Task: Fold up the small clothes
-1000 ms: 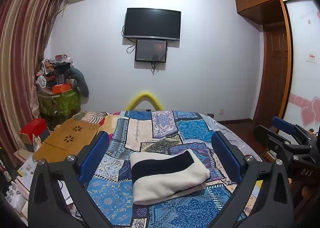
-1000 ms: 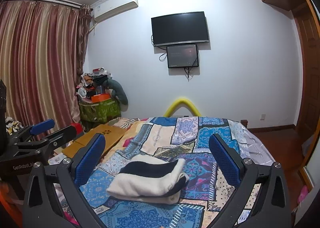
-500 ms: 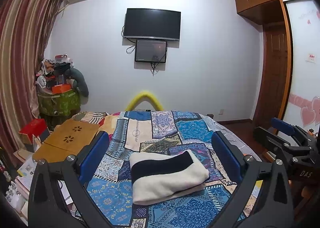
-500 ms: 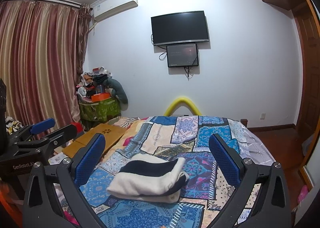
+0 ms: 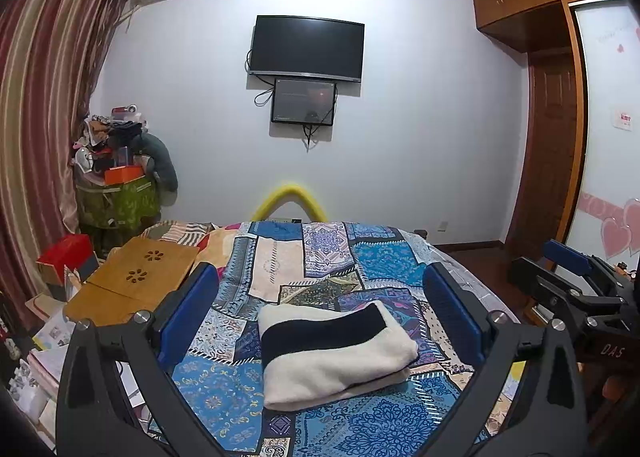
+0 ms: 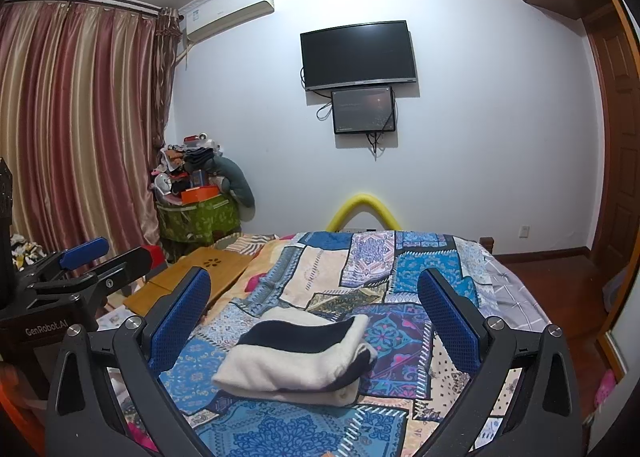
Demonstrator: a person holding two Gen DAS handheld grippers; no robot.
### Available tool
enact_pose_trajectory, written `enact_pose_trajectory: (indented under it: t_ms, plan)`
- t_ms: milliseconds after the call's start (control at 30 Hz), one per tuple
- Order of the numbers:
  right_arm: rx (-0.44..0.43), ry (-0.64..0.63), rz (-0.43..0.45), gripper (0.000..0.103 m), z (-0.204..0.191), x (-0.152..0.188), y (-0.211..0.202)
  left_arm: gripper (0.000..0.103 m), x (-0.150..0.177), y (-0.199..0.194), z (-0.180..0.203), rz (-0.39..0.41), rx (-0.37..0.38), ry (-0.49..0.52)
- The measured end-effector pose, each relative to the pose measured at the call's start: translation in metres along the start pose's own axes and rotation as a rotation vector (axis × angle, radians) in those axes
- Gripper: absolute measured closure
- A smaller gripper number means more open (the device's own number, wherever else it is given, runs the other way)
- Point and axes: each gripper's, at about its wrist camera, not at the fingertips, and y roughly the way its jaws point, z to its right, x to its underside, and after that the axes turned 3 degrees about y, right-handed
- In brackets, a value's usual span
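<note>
The garment (image 5: 334, 353), cream with a dark band, lay folded on the quilt (image 5: 320, 257), and both the left gripper (image 5: 320, 317) and right gripper (image 6: 314, 313) hung above it, spread wide and holding nothing. The left view showed its flat top face. The right view showed the stacked layers at its open end.

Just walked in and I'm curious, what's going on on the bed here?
A person holds a gripper in each hand above a patchwork bedspread. A cream and black garment lies folded on it. The left tool and right tool are both open, hovering clear of the cloth, neither touching it.
</note>
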Motion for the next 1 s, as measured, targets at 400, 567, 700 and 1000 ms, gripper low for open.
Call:
enact_pose_trajectory:
  t_ms: [400,567,700,1000]
  plan:
    - [-0.001,-0.002,-0.01,0.0,0.001,-0.001,0.0,0.0,0.002,0.004,0.004,-0.028,0.043,0.017]
    - [-0.001,-0.001,-0.009,0.0,0.001,-0.002,0.0,0.0,0.001,0.004,0.006,-0.027,0.05,0.025]
    - [0.001,0.0,-0.008,0.0,0.001,-0.002,0.0,0.0,0.001,0.005,0.01,-0.03,0.059,0.031]
    - [0.003,0.004,-0.008,0.0,0.001,-0.001,0.001,0.0,-0.001,0.005,0.011,-0.03,0.059,0.023]
